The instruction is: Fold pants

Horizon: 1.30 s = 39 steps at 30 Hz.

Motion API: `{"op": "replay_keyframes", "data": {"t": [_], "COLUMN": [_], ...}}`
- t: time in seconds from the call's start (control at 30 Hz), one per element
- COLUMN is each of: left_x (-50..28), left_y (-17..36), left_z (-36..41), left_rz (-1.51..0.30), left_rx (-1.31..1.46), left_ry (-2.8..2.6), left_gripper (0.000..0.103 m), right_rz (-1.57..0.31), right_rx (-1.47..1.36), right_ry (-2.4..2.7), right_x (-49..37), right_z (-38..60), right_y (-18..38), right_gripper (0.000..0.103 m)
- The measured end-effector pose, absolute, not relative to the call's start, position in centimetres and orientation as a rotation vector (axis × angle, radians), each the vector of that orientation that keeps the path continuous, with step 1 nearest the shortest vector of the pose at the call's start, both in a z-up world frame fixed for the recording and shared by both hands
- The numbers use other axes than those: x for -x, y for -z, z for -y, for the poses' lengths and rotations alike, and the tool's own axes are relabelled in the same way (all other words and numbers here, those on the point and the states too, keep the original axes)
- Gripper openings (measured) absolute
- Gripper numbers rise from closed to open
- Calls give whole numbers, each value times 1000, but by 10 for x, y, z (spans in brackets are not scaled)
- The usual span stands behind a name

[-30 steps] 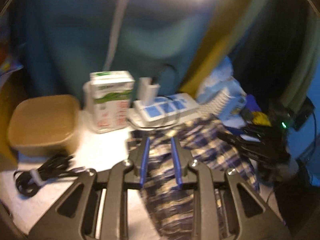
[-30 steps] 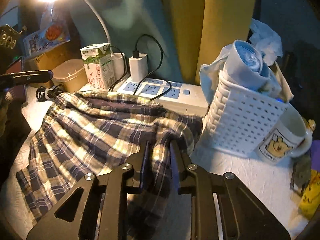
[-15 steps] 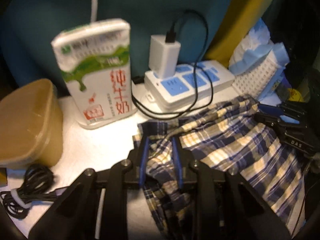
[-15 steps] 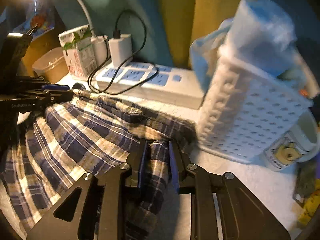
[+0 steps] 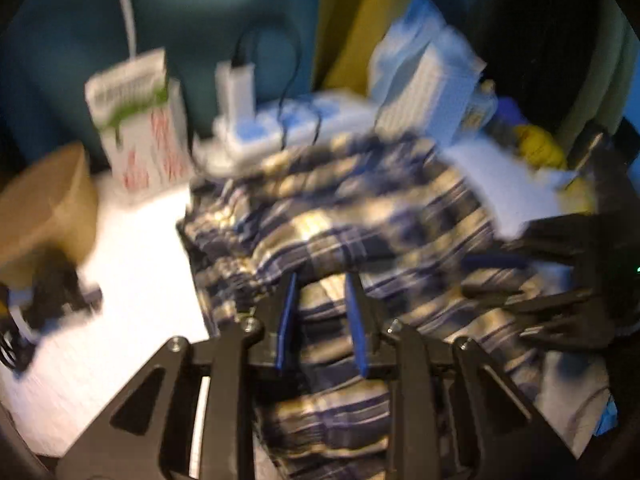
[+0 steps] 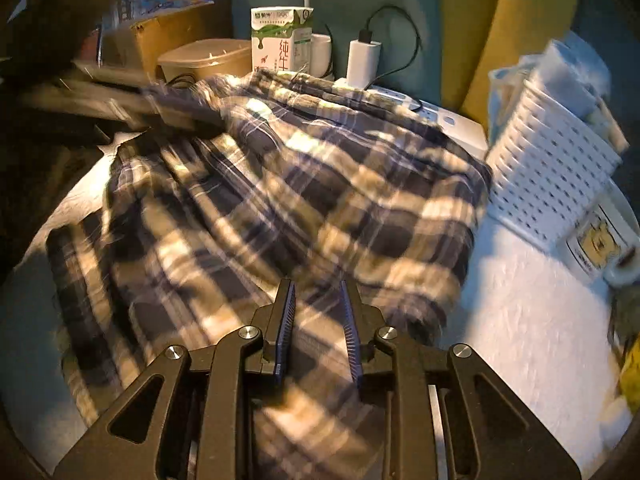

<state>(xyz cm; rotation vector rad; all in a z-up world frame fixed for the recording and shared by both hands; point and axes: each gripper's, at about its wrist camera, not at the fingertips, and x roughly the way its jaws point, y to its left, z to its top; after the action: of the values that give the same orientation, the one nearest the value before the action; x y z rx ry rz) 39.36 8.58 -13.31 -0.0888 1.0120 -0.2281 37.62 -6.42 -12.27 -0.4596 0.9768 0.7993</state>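
The blue-and-cream plaid pants [image 6: 280, 200] lie spread and rumpled on the white table, also blurred in the left wrist view [image 5: 340, 216]. My left gripper [image 5: 322, 292] has its jaws a little apart over the cloth, which runs between them; a grip is unclear. My right gripper [image 6: 316, 300] stands the same way over the pants' near edge, with cloth between its fingers. The right gripper also shows in the left wrist view [image 5: 560, 280]. The left gripper shows blurred at the far left of the right wrist view [image 6: 100, 100].
A milk carton [image 6: 280, 40], a tan lidded box [image 6: 204, 60], a power strip with charger [image 6: 364, 64], a white perforated basket [image 6: 552, 168] and a bear mug [image 6: 608, 240] ring the table's back and right. A coiled black cable [image 5: 36, 312] lies left.
Both grippers pulled back toward me from the power strip. Their jaws stand slightly wider than before. The pants now lie folded over in a thicker heap.
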Motion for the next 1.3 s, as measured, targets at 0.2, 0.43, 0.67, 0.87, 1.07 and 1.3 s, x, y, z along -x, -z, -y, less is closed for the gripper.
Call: {"op": "replay_keyframes", "data": {"t": [0.2,0.43,0.67,0.87,1.07,1.3], "left_x": [-386,-343,-340,-329,-308,-367], "left_y": [131,87,127,146,110,101], "left_z": [-95,-85,-46,-60,-88,-119], "left_rz": [-990,-862,-973,-1016,-970,-901], "left_rx": [106,87,58,100,95,111], "left_ry": [200,209,278,265,263,181], "left_gripper": [26,26,26,26,26,26], "right_rz": [-964,-956,-910,-987,-976,-886], "right_rx": [462,487,420,450,509,385], "right_ry": [-778,-733,-841,-829,-797,-737], "right_x": [-347,-322,-332,-328,-326,-384], "right_z": [103,120,73,83,108,102], "right_y": [119,96,99,123,99,75], "right_gripper": [32,40,52,52,52,52]}}
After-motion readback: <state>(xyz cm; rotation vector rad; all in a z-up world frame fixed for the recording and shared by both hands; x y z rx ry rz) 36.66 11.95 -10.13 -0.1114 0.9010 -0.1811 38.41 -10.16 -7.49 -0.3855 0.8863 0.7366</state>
